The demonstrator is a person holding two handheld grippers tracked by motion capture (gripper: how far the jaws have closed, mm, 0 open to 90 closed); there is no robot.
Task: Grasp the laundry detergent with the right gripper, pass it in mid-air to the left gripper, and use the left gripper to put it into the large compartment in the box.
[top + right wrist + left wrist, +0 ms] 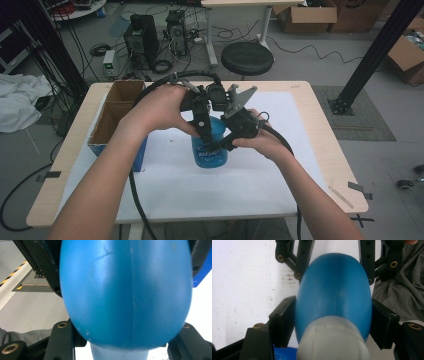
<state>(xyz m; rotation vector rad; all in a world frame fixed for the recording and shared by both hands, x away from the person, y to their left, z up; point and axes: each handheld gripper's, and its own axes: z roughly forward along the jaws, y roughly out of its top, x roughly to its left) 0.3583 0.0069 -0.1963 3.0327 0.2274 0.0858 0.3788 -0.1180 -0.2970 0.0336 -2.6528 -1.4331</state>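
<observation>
A blue plastic bottle [209, 151] with a printed label stands on the white mat [165, 180] in the middle of the table. Both of my grippers close in on its upper part. My left gripper [202, 125] comes from above; in the left gripper view its pads [283, 321] press both sides of the blue bottle [334, 292], whose white cap [333, 340] points at the camera. My right gripper [229, 137] holds the same bottle from the right. The blue bottle [125, 295] bulges between the right gripper's jaws, which sit tight against its sides.
An open cardboard box [117, 112] with a blue side stands at the table's left, close to my left forearm. The table's pale wooden rim [330, 145] frames the mat. Beyond the far edge are a black stool [247, 57] and floor cables.
</observation>
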